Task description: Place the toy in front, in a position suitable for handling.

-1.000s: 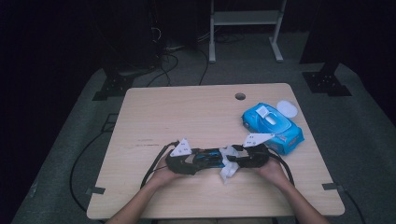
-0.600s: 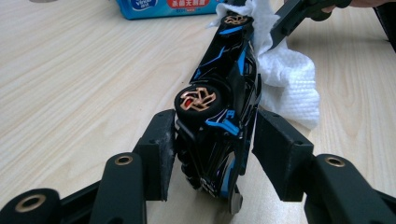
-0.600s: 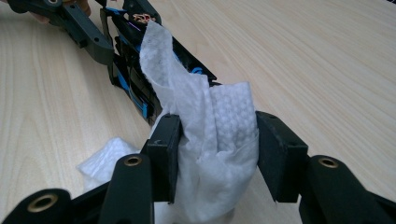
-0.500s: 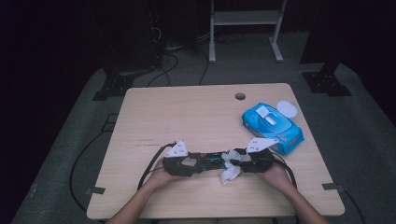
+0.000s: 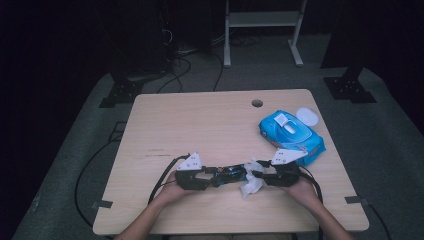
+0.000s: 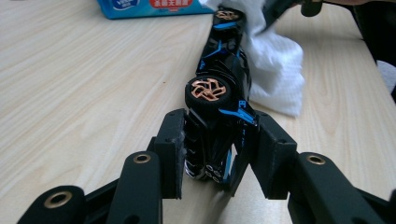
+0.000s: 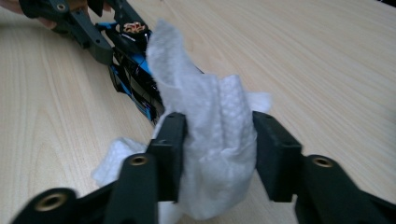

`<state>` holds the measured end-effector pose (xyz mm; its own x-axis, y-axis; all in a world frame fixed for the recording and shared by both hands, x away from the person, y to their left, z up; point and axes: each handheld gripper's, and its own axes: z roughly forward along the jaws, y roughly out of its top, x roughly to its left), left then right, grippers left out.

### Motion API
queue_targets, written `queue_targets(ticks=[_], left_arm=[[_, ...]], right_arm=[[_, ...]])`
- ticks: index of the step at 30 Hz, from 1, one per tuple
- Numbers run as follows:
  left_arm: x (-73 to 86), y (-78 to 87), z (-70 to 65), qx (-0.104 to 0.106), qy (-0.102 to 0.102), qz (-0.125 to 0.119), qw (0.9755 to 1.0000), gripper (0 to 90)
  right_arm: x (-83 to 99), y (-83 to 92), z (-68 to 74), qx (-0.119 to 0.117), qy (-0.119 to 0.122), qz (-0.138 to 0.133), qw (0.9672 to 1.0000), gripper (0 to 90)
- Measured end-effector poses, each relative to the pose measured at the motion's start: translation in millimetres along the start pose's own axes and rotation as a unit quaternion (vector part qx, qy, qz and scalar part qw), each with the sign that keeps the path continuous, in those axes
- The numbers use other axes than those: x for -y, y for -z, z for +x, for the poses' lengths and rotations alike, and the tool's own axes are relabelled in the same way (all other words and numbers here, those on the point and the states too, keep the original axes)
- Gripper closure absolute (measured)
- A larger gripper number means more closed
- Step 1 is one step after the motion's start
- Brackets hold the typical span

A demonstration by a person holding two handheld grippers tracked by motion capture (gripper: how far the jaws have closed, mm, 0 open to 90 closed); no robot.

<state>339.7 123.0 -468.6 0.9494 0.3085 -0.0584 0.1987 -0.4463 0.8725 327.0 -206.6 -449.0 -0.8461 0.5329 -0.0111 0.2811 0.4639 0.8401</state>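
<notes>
Both grippers have slid a touch lower in the high view since a second ago; left gripper (image 6: 214, 156) is clamped on the black-and-blue toy car (image 6: 219, 100), lower middle of the frame, tipped on its side; right gripper (image 7: 217, 144) pinches a crumpled white wipe (image 7: 205, 135) against the car's far end; blue wipes pack (image 5: 291, 136) sits right of centre on the table (image 5: 210, 115).

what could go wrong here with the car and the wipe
The left gripper holds the toy car by one end alone, so a push from the wipe could twist it loose between the fingers. The wipe is bunched in the right gripper, with a loose tail hanging down that may drag on the table or snag on a wheel. The wipes pack lies close behind the right hand and could get knocked.
</notes>
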Motion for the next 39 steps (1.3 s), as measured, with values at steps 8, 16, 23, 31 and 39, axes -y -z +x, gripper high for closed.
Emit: queue_targets(ticks=[8,16,23,31,39], left_arm=[[-0.9,-10.2,1.7,0.006,0.004,0.021,0.9997,46.7],[-1.7,-12.9,-1.2,0.008,-0.016,0.02,0.9996,57.5],[-2.7,-13.7,-4.4,-0.005,-0.017,0.02,0.9996,57.9],[1.6,-6.6,-1.2,-0.022,-0.015,0.016,0.9995,58.0],[0.2,-7.5,-1.9,-0.025,-0.022,0.014,0.9994,58.1]], right_arm=[[-1.8,7.2,1.4,0.004,-0.011,-0.009,0.9999,81.6],[-23.1,-2.1,8.9,-0.011,-0.02,-0.018,0.9996,83.7],[-43.0,-32.5,23.9,-0.033,-0.017,-0.019,0.9991,84.2],[-59.2,-60.9,36.6,-0.06,-0.01,-0.024,0.9979,84.4],[-48.1,-39.8,9.7,-0.015,-0.036,-0.009,0.9992,84.4]])
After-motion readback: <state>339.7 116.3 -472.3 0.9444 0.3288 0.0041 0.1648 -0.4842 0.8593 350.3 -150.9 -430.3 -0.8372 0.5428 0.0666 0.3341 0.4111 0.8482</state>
